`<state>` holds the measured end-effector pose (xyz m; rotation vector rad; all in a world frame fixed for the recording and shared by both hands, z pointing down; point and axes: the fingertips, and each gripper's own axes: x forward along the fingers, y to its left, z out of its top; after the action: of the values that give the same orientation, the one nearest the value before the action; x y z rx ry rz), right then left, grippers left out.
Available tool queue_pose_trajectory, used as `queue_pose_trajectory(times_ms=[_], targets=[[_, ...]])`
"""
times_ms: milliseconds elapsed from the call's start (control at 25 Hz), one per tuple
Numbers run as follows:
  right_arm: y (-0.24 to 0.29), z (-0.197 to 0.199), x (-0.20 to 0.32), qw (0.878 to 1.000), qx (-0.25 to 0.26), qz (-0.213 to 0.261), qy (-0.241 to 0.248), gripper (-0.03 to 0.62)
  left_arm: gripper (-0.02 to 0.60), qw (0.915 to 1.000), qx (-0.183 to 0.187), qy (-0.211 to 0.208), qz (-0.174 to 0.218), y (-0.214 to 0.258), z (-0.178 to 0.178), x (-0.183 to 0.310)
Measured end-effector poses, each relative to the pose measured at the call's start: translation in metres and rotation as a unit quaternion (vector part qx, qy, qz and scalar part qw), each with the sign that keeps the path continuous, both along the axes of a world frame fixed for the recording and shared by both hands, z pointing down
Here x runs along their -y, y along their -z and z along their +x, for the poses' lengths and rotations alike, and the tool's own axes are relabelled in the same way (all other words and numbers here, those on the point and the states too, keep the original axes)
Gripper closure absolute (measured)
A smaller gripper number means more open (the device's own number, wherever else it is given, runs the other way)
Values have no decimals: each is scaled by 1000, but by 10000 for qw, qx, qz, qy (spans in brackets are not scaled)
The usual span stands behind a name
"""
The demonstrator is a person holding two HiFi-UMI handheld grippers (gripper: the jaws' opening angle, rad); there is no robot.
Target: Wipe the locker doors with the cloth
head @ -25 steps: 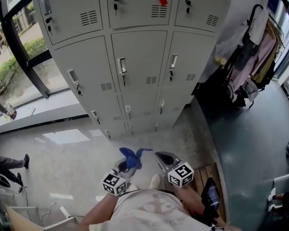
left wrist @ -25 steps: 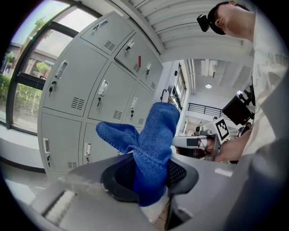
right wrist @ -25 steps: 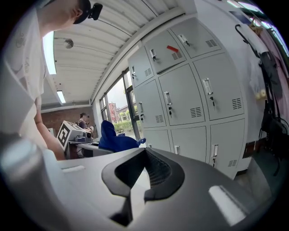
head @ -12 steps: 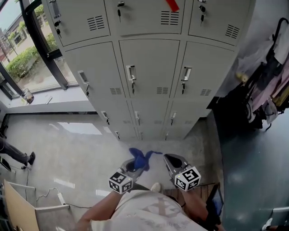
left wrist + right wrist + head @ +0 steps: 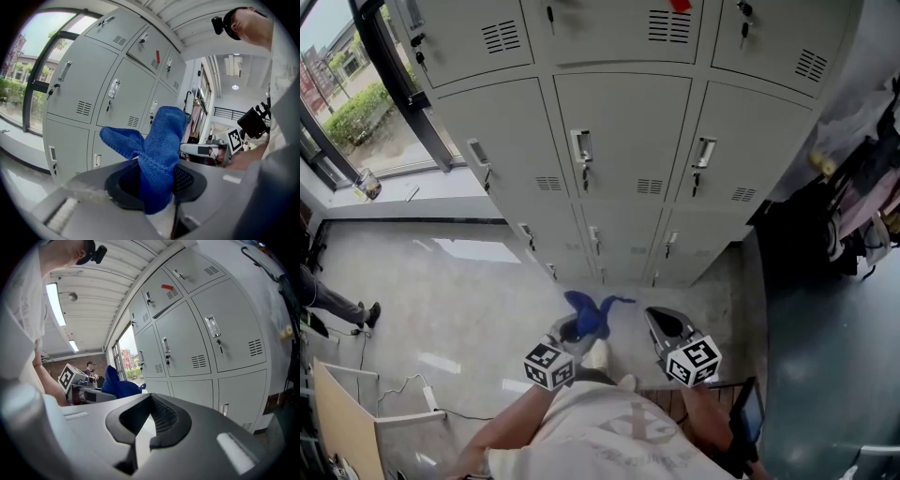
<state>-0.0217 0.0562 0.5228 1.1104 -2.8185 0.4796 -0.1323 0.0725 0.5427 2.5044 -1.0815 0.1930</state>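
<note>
1 blue cloth point(image 5: 587, 315) pinched in left gripper point(image 5: 572, 330); right gripper point(image 5: 656, 319) jaws pressed together, empty; both low before grey lockers point(image 5: 623, 131).

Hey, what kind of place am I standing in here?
Most likely a workplace locker or changing area: a bank of grey metal lockers with keys in the doors, clothes hanging beside them, and a large window.

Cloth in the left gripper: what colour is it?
The cloth is blue; it shows best in the left gripper view.
</note>
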Motion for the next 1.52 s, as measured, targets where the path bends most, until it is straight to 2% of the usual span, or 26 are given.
queue_pose_trajectory(times_ms=[200,680,880,1040,1520], targets=[[9,-9,24,9998,-101,117,139,588,454,10000,-64,-55,-47,-1,0,35],[30,-24,114,9988,-367,253,-209,588,454,9986,-379,-202,323,27,-20,130],[39,-34,137,9978,-477,312,-324,588,454,9989,-234,-256,308,22,-33,151],[47,-44,152,9971,-558,399,-330,588,454,9987,-310,-211,335,27,-47,167],[73,-44,190,9968,-382,695,-52,588,454,9953,-348,23,904,70,-51,193]])
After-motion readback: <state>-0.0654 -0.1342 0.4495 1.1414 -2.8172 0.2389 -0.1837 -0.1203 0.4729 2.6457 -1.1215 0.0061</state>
